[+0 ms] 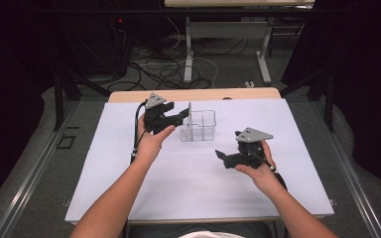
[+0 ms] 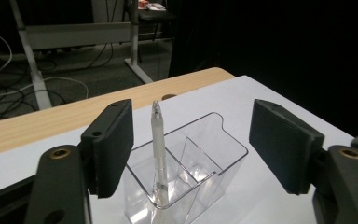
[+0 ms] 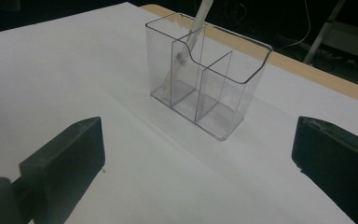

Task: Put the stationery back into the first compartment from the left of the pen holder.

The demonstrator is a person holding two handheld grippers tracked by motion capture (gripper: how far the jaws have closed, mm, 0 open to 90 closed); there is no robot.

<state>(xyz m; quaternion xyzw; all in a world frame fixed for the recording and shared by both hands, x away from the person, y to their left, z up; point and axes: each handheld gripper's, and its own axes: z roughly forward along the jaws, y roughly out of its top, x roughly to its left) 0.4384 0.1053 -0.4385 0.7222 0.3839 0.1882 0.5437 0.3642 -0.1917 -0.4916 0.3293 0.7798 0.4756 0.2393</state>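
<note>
1. Your right gripper: nearest item, held low over the white sheet-covered table and well apart from the work. Jaws stand wide with nothing between them; by the look of it, parked as a spare hand.

2. Your left gripper: at the left side of the organizer, just above its rim. Jaws spread wide, pads clear of the pen on both sides, so nothing is gripped. Judged reason: the pen is delivered and the jaws are parted to clear it.

3. Slim frosted-silver pen: stands nearly upright, tip end down, in an end compartment of the organizer, leaning on a wall.

4. Clear plastic three-compartment desk organizer: upright on the sheet toward the far edge; other compartments empty.

5. Pale wooden table edge: bare strip beyond the sheet.
</note>
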